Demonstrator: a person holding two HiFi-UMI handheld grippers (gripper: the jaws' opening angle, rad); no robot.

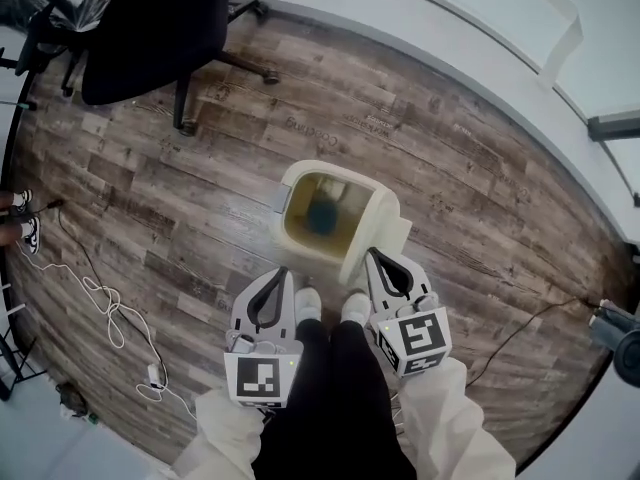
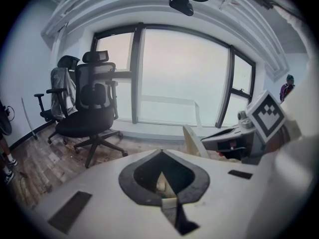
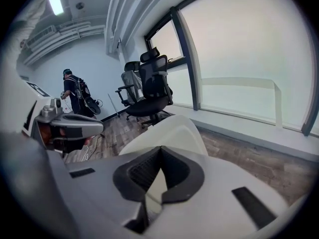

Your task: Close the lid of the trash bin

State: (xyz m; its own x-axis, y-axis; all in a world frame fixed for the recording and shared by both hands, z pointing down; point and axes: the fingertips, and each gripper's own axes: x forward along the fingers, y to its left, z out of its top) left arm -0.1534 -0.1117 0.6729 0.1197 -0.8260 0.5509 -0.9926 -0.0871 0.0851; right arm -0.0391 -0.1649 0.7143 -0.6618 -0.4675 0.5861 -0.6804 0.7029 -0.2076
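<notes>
A cream trash bin is seen standing on the wooden floor, just in front of the person's white shoes. Its lid is raised, upright at the bin's right side, and the inside is left open to view; something dark and round is made out at the bottom.

The left gripper is held low near the bin's near left corner, apart from it. Its fingers are pressed together at the tips with nothing between them.

The right gripper is held just beside the lid's lower edge; contact cannot be judged. Its fingers are likewise brought together on nothing, and the lid is seen directly beyond them.

A black office chair is placed well apart from the bin, and a white cable is trailed over the floor.
</notes>
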